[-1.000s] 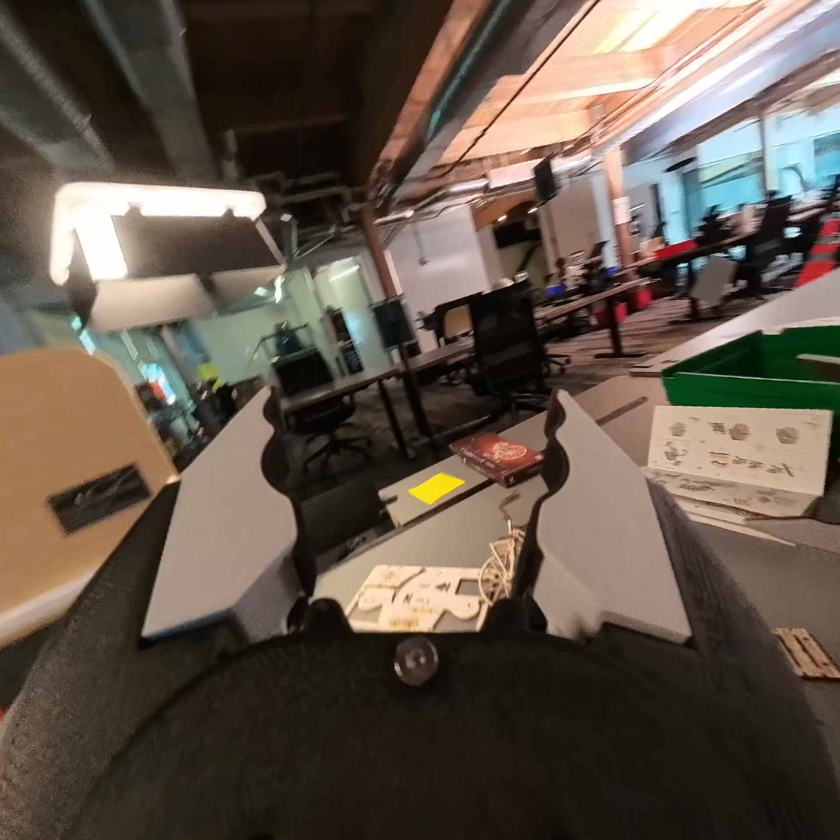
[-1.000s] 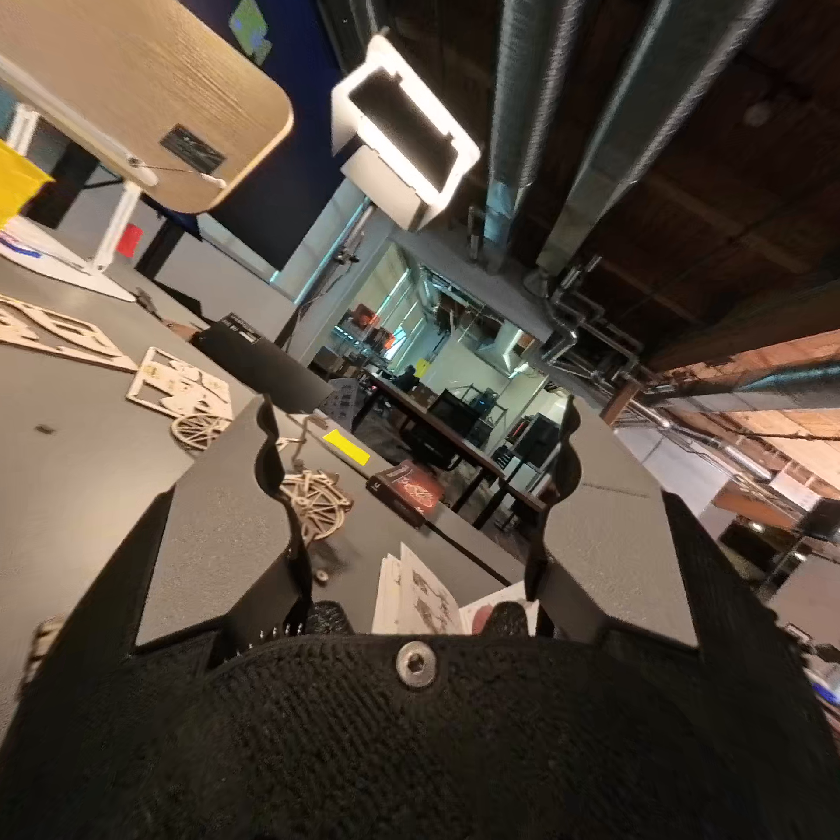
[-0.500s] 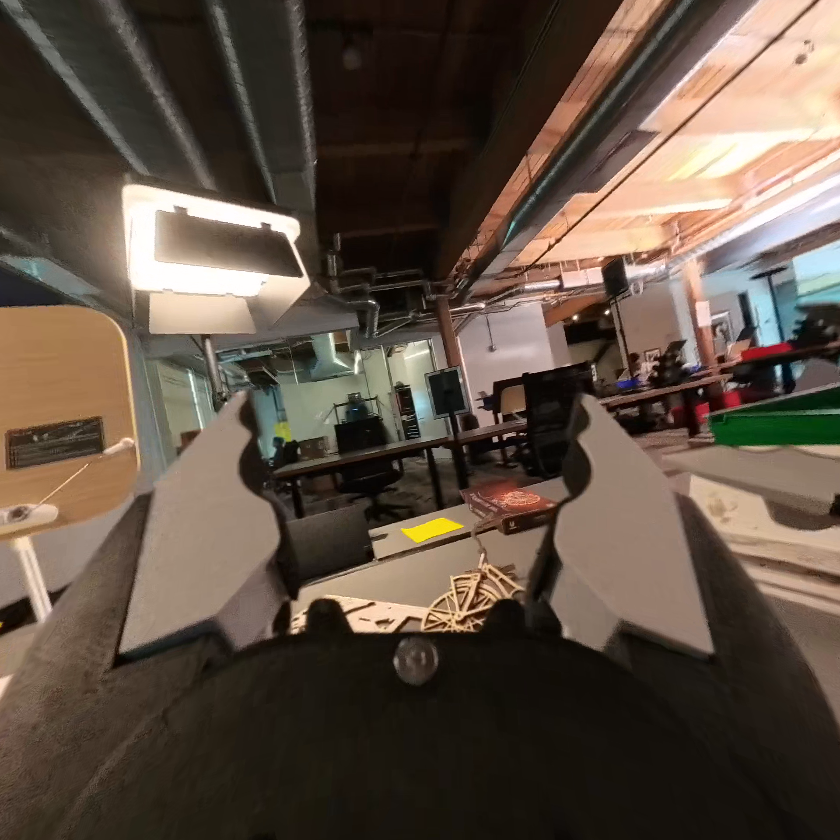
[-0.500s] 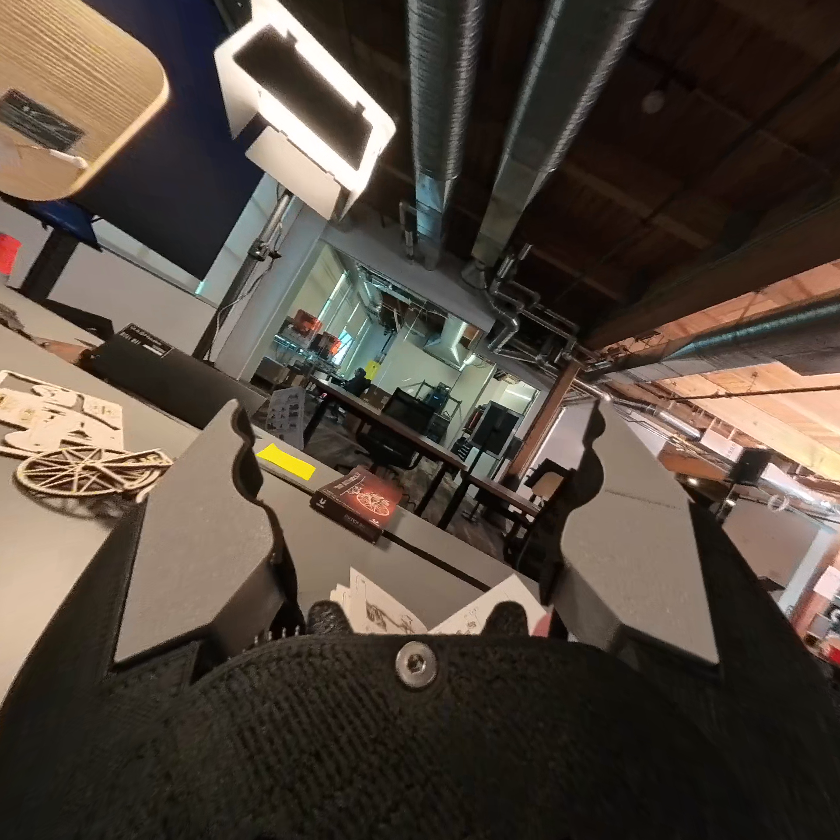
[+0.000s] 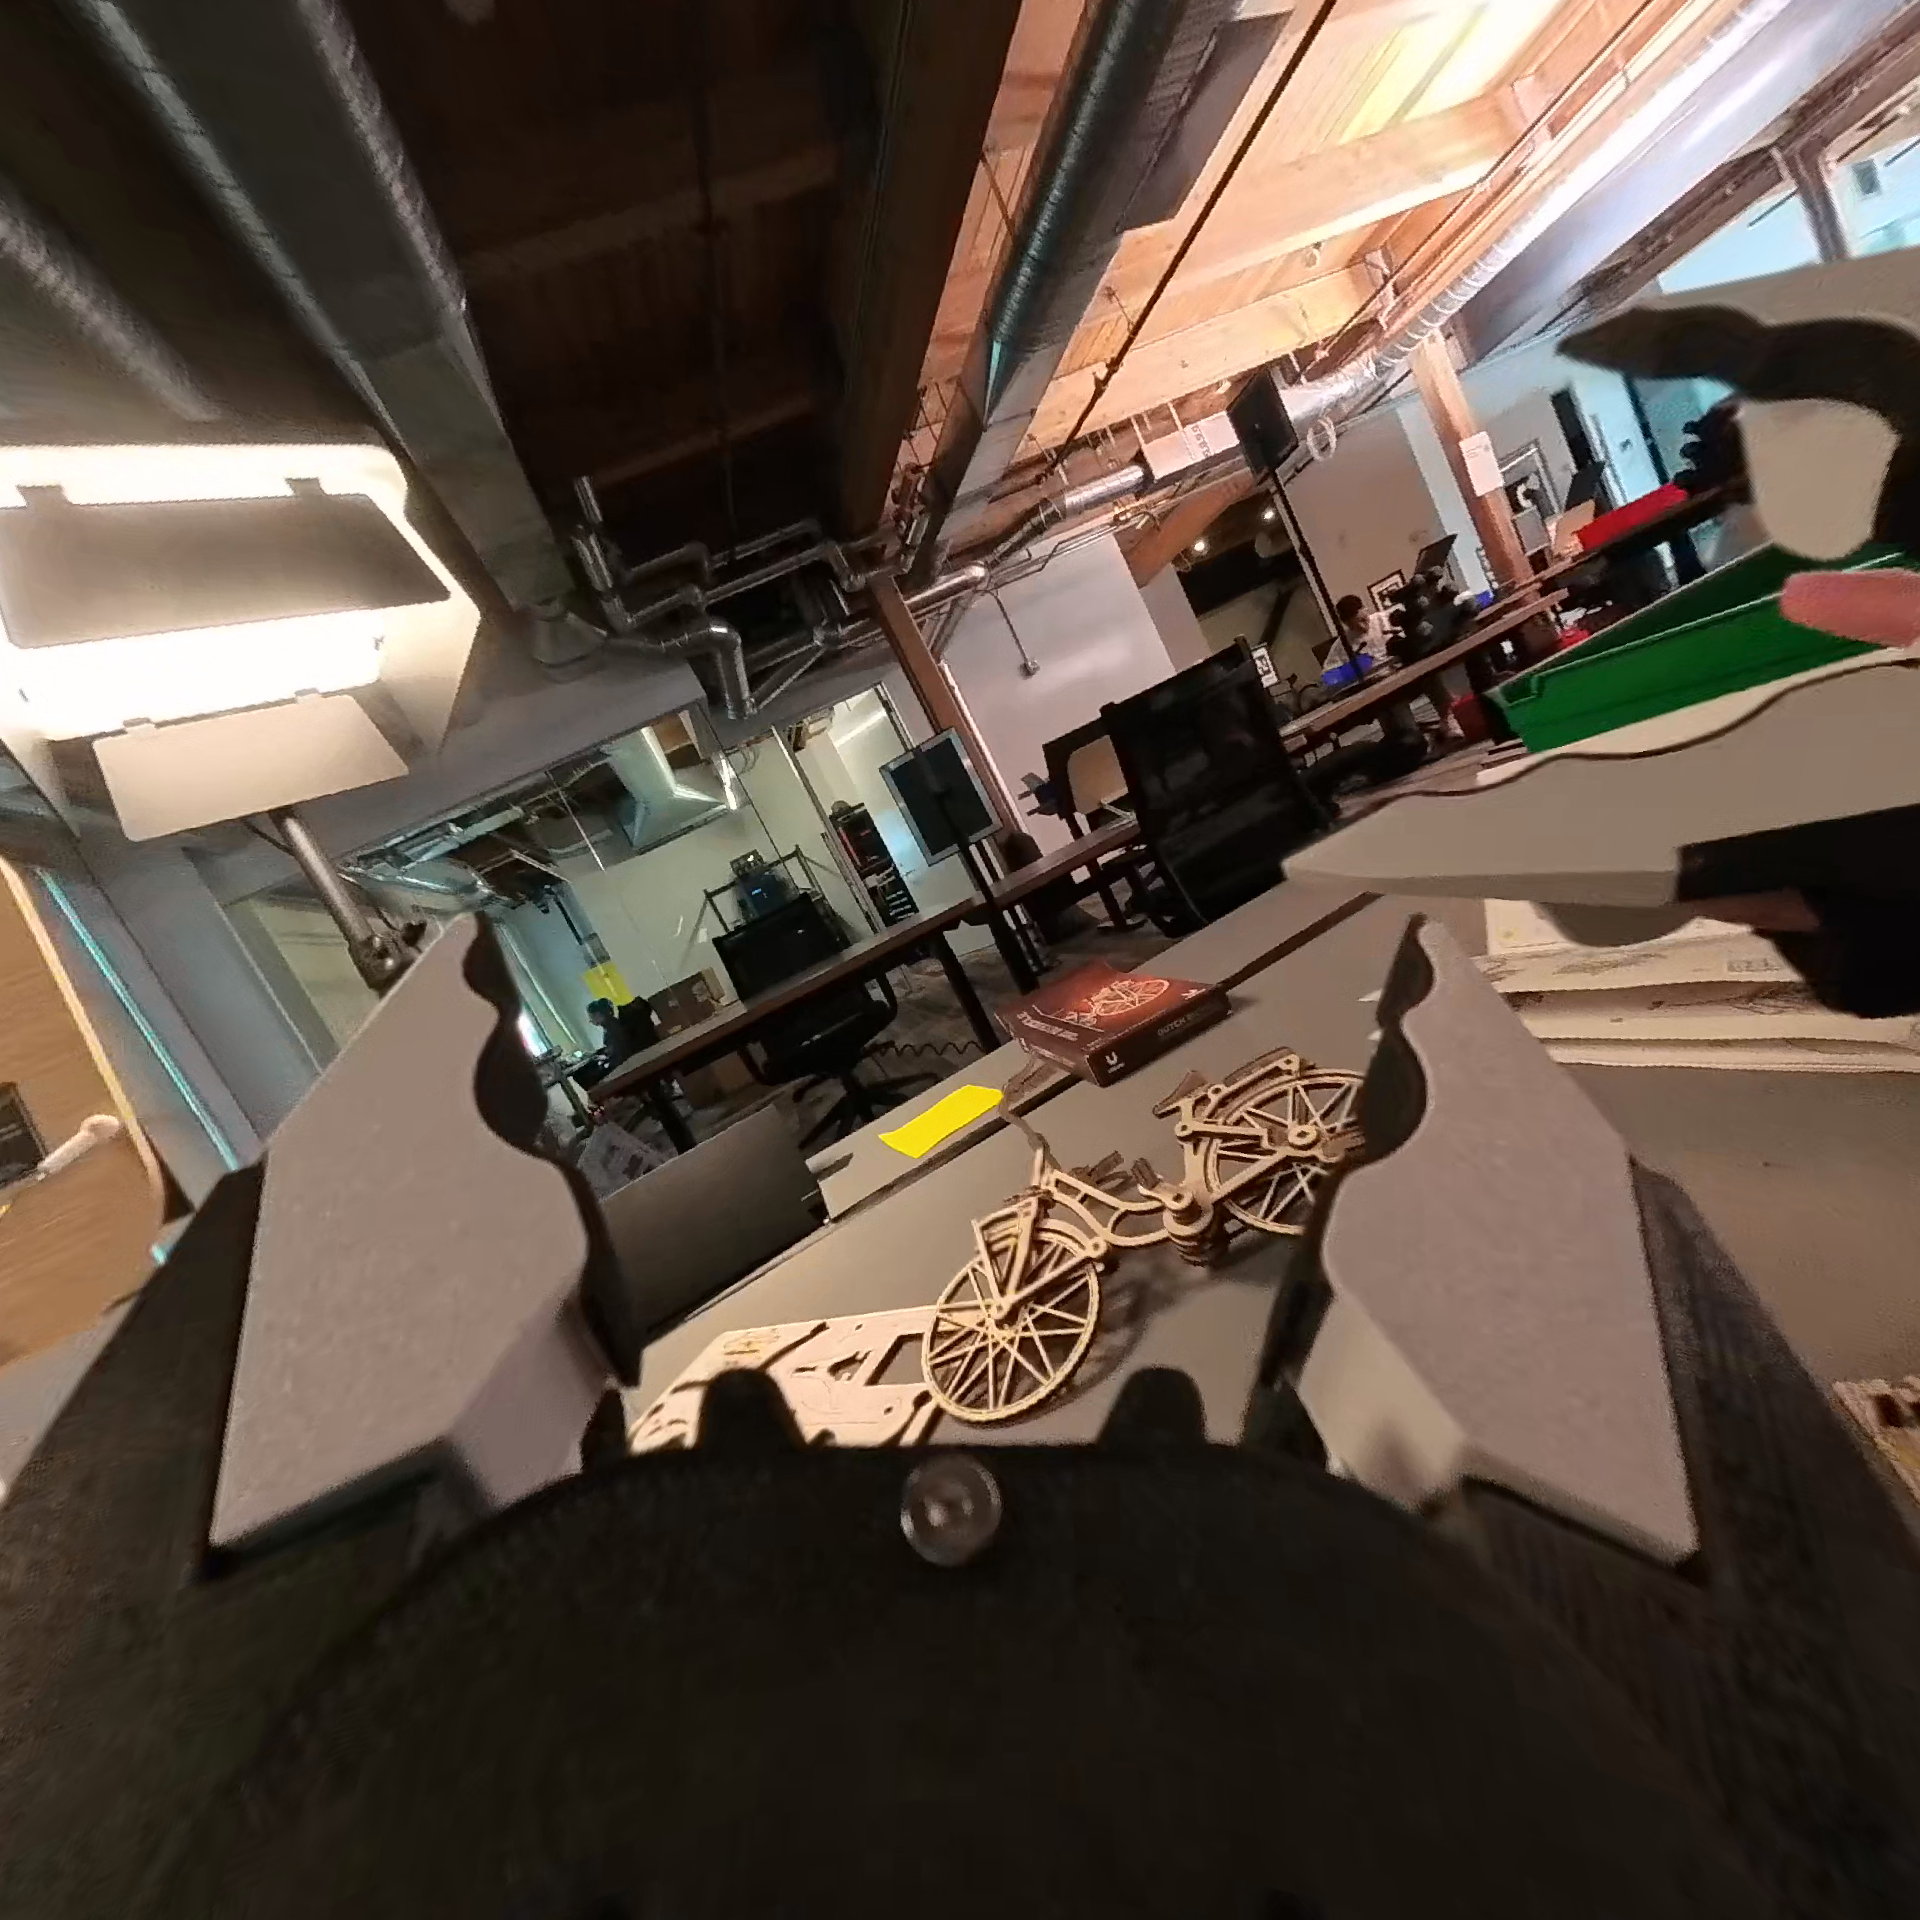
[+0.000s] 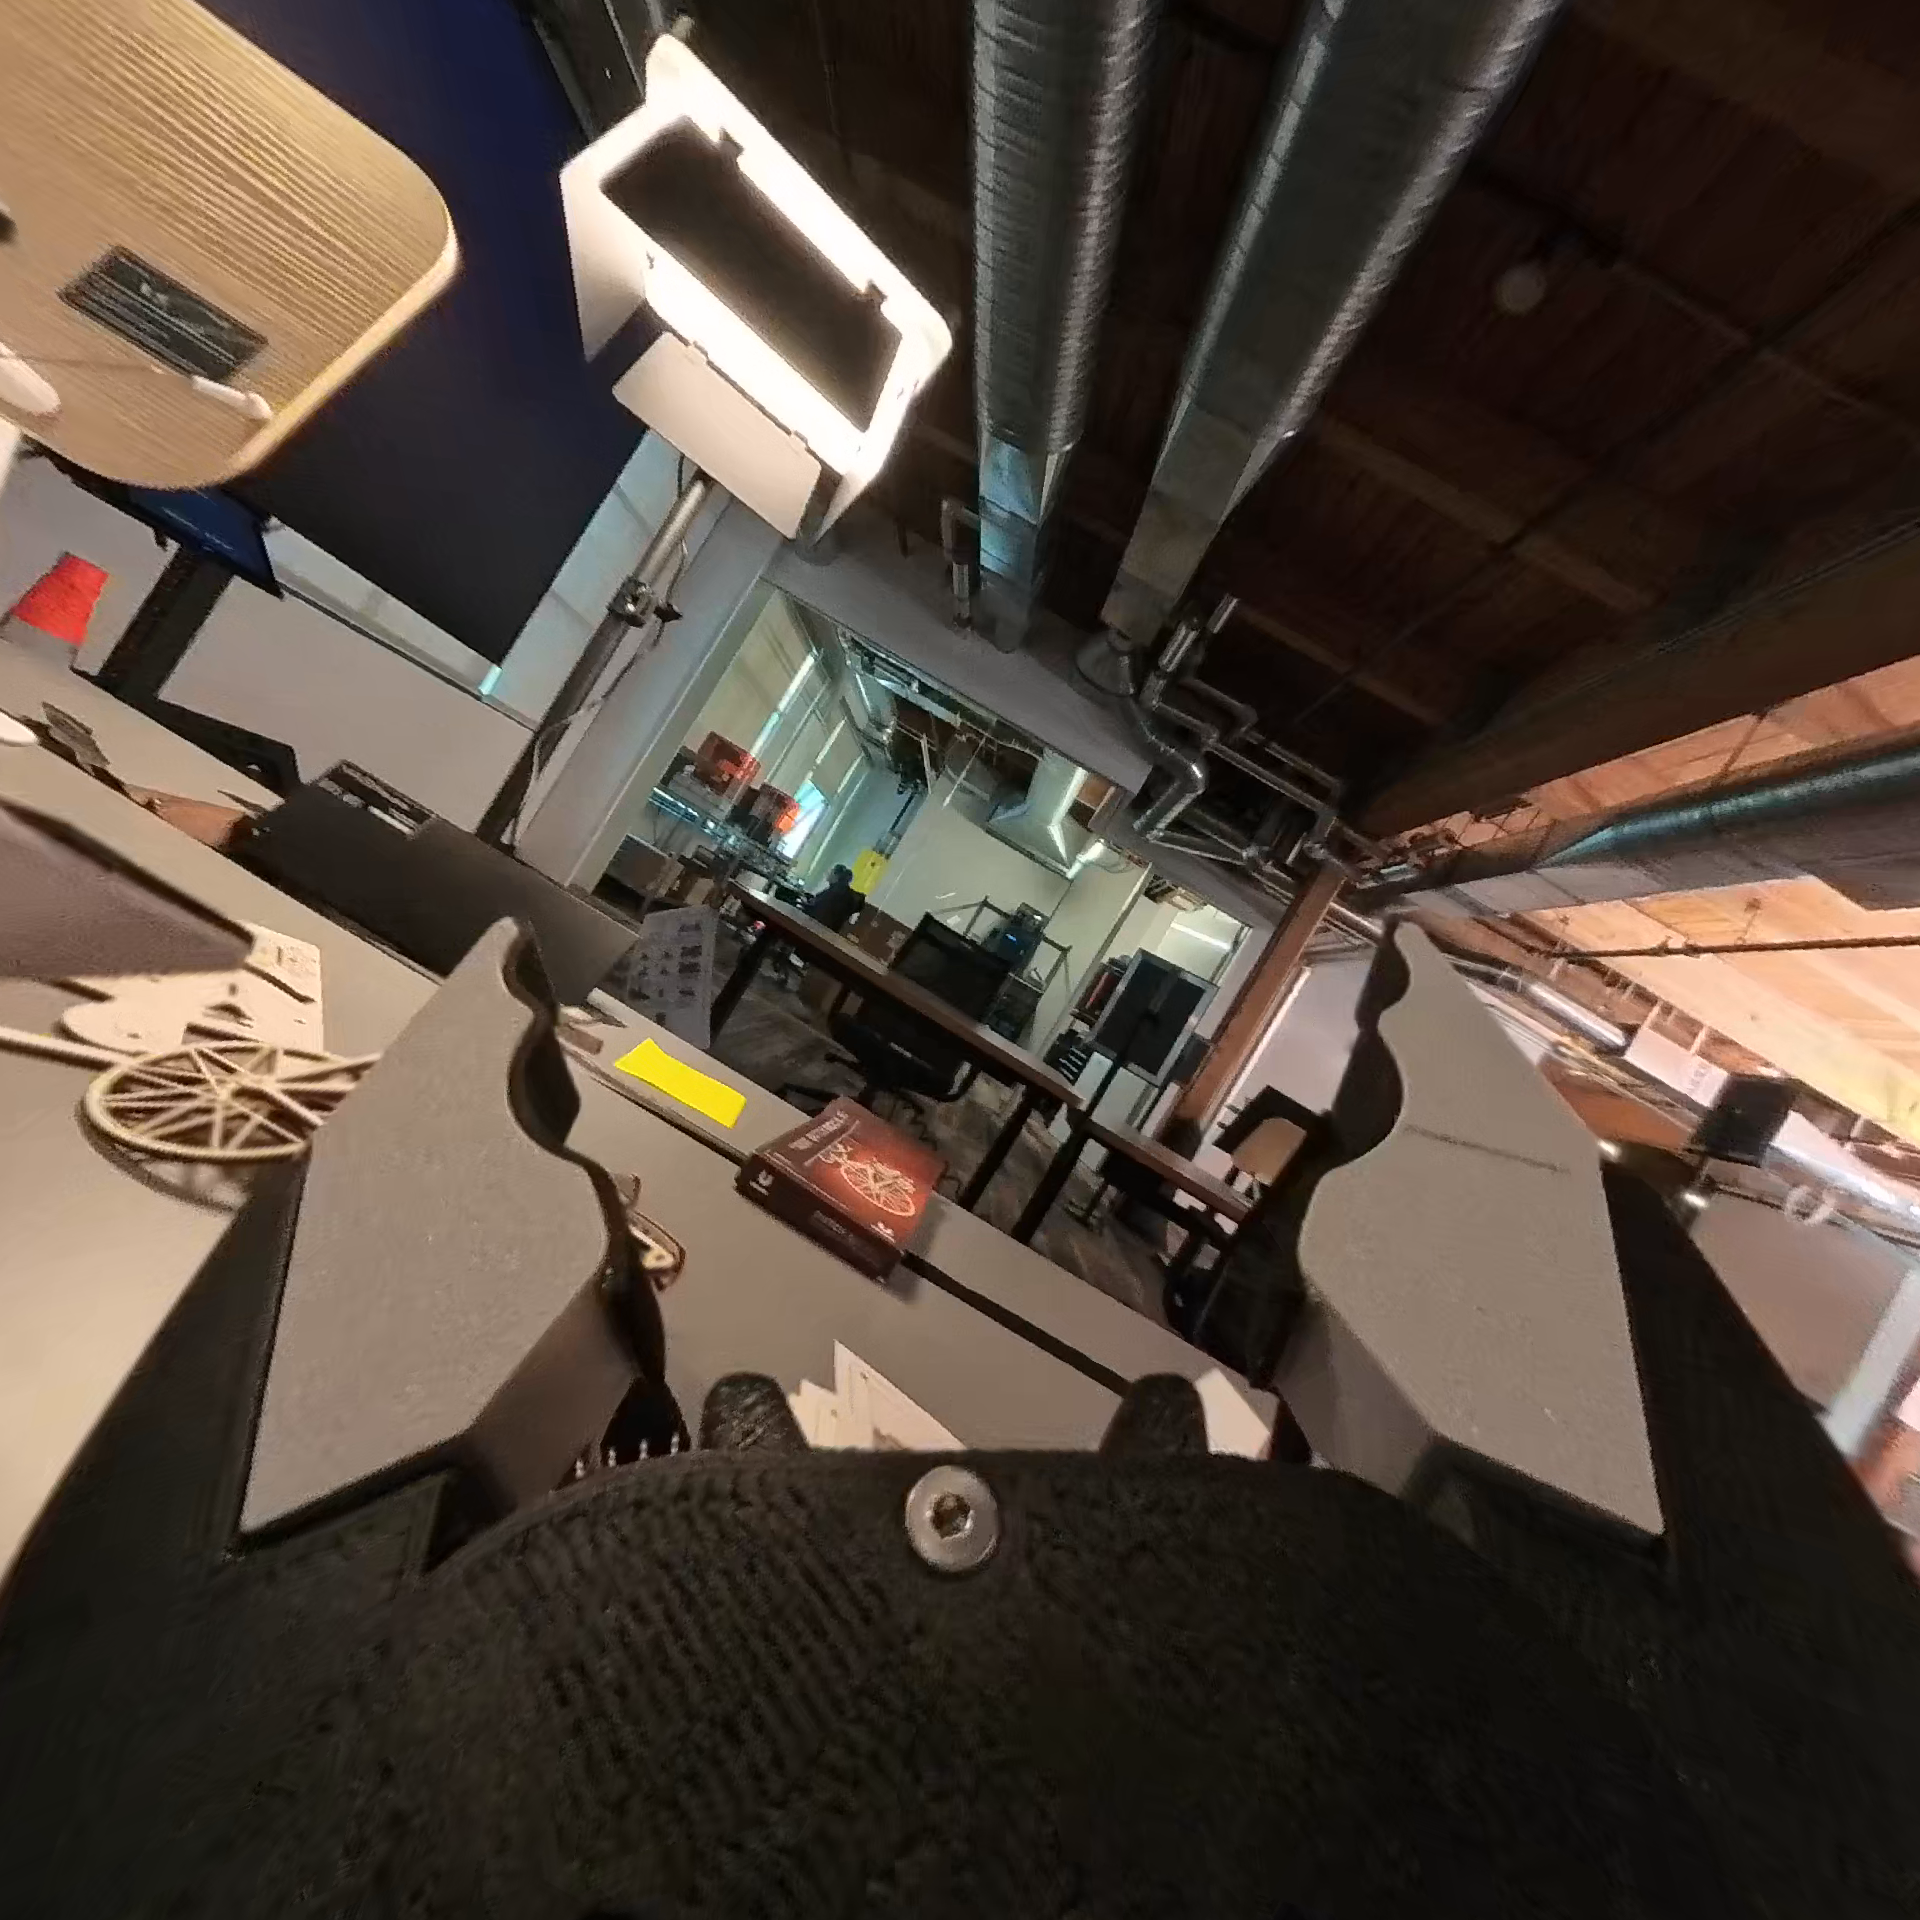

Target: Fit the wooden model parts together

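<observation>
A pale wooden bicycle model lies on the grey table just ahead of my left gripper, which is open and empty. A cut-out wooden parts sheet lies next to its front wheel. In the right wrist view one wheel of the model shows at the left, with a parts sheet behind it. My right gripper is open and empty, held low over the table. It also shows in the left wrist view at the upper right, above the table.
A dark red box and a yellow sticky note lie near the table's far edge; both show in the right wrist view too, the box and the note. A green bin and paper sheets are at the right. A lamp hangs overhead.
Both views have tilted and shifted. The bicycle model now sits between my left fingers, and the right gripper has come into the left wrist view. Both grippers stay open.
</observation>
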{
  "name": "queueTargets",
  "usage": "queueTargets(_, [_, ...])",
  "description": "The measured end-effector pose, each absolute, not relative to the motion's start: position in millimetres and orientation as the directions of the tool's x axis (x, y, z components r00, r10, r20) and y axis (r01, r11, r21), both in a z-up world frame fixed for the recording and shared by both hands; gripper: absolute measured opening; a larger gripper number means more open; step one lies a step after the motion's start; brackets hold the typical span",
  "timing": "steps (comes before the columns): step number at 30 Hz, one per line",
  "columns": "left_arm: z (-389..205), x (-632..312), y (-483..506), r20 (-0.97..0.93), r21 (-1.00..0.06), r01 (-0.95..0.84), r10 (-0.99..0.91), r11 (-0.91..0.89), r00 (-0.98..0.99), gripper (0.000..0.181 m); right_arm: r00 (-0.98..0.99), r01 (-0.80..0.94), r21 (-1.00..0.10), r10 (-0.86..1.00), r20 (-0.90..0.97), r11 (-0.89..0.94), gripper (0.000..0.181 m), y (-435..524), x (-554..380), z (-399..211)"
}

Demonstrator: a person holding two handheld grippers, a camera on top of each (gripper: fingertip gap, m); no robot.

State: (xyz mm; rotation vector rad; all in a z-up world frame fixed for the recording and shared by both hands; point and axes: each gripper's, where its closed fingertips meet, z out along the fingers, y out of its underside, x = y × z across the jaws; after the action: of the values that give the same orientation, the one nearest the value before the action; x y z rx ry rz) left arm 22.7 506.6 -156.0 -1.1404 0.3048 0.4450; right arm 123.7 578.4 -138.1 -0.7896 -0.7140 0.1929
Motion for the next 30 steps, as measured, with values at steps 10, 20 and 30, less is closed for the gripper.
queueTargets(10, [-142,4,499,-0.324,-0.824,-0.397,0.237,0.405,0.916,0.156,0.705,0.173,-0.783,0.479,0.522,0.598,0.144,604,112,-163])
queueTargets(20, [-160,-5,520,-0.335,-0.870,-0.397,0.239,0.292,0.911,0.156,0.606,0.308,-0.797,0.539,0.585,0.519,0.124,613,89,-195])
queueTargets(30, [-194,7,539,-0.647,-0.737,-0.661,0.135,0.139,0.750,0.157,0.382,0.427,-0.715,0.607,0.697,0.553,0.116,582,79,-234])
